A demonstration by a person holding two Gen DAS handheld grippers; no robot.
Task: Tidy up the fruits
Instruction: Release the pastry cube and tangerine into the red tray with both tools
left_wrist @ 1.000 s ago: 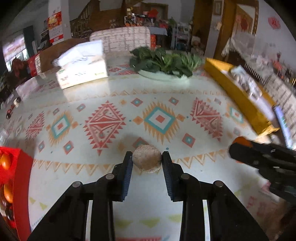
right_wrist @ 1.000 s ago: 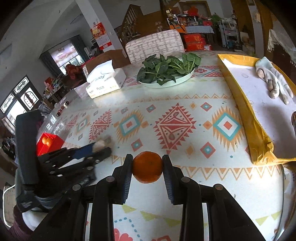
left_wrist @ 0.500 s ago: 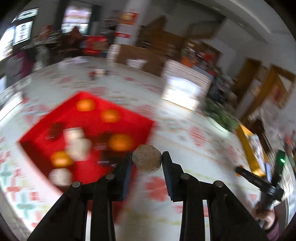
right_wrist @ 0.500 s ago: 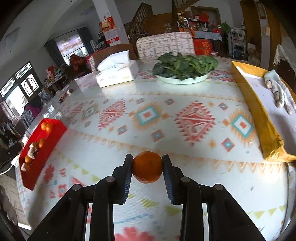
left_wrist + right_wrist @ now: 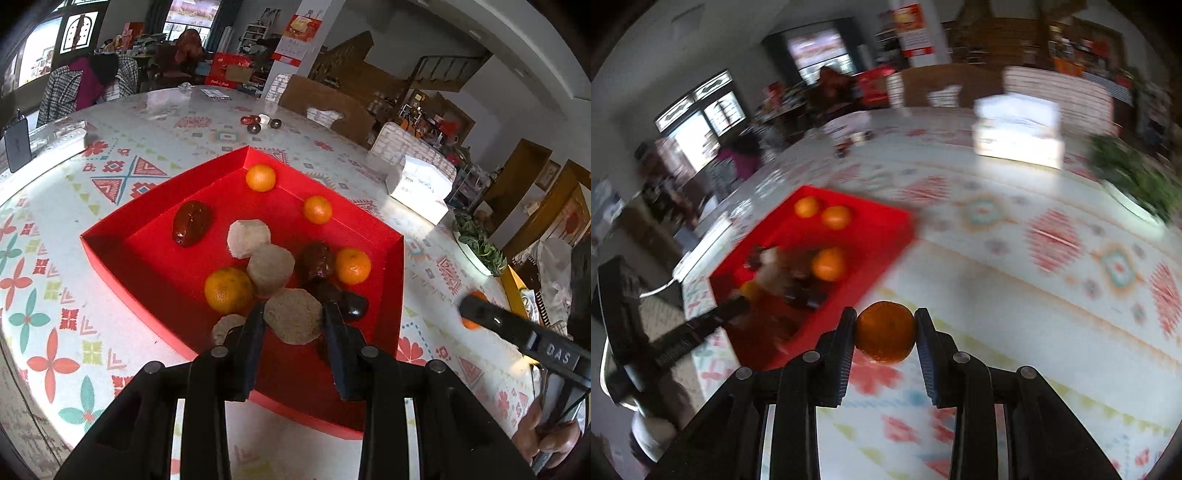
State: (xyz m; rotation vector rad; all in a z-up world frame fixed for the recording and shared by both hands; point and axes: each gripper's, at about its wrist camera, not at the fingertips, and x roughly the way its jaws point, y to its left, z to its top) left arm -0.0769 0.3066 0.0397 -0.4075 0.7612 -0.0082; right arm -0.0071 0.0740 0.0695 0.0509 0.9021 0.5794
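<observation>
A shallow red rectangular tray (image 5: pixel 110 254) is seen at the centre of the left wrist view, holding four round orange mandarins (image 5: pixel 229 290), dark red glossy dates (image 5: pixel 192 222) and pale beige faceted peeled fruits (image 5: pixel 248 237). Another beige faceted fruit (image 5: pixel 293 320) is held above the tray's near edge. A round orange mandarin (image 5: pixel 885 331) is held at lower centre of the blurred right wrist view, right of the tray.

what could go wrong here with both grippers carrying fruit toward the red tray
1. The left gripper holds a beige peeled fruit over an already crowded near corner of the red tray; released there, it may land on the orange or dark fruit and roll.
2. The right gripper with its orange is near the same tray side, so the grippers might collide.
</observation>
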